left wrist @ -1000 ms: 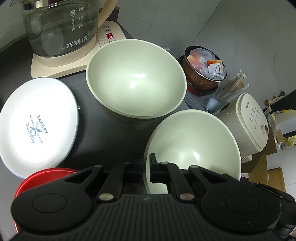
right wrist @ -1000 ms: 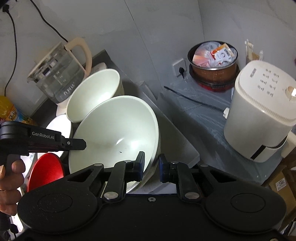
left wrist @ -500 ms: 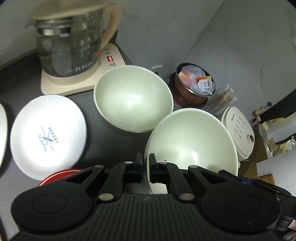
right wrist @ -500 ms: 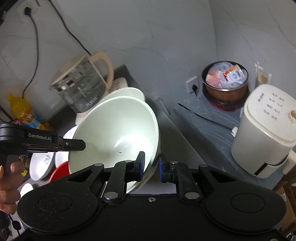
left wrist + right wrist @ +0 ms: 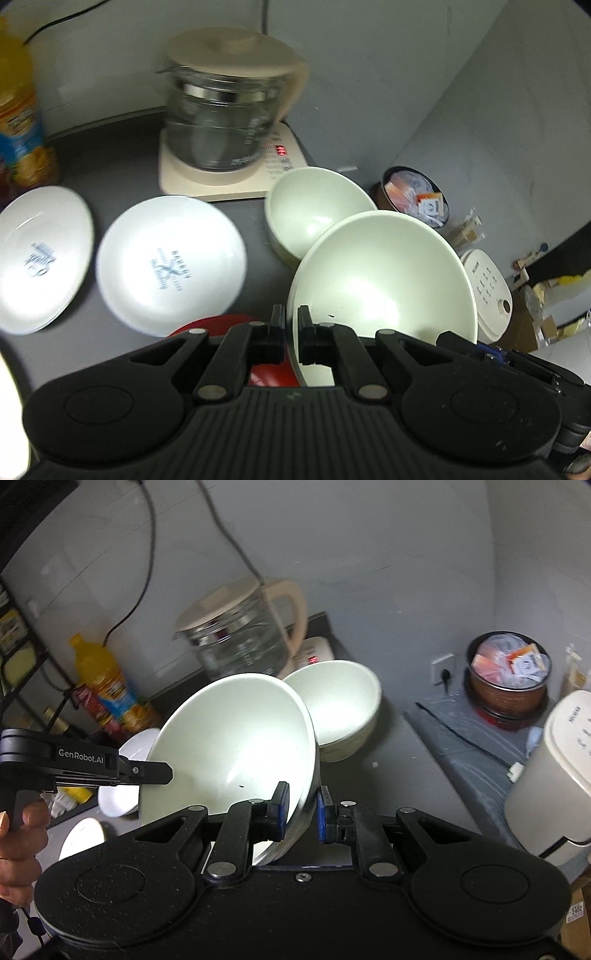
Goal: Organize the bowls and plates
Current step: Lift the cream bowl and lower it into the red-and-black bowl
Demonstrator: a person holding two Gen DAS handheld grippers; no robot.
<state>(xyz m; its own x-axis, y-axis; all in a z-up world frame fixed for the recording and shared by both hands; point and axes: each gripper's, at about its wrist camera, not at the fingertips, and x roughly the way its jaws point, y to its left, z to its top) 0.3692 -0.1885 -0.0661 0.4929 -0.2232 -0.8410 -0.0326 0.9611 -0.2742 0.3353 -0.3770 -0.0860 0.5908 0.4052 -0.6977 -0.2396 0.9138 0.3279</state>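
Both grippers pinching opposite rim edges of large pale bowl [image 5: 384,273]: left gripper [image 5: 291,332] and right gripper [image 5: 299,808] clamped on it, sharing weight. Held bowl hanging tilted just beside second bowl [image 5: 314,206], likely for nesting; kettle [image 5: 225,110] behind.

- A clear glass kettle with a cream lid and handle [image 5: 225,110] stands on a cream base with a red lit display [image 5: 281,150], upper middle of the left wrist view.
- An orange drink bottle with a yellow cap [image 5: 101,679] stands at the left, against the wall.
- A brown round pot filled with sachets [image 5: 508,675] sits at the right.
- A cream plastic appliance with buttons on its lid [image 5: 554,771] fills the right edge.
- The dark grey bench [image 5: 118,166] carries the kettle.
- A white wall socket [image 5: 442,669] sits left of the pot.
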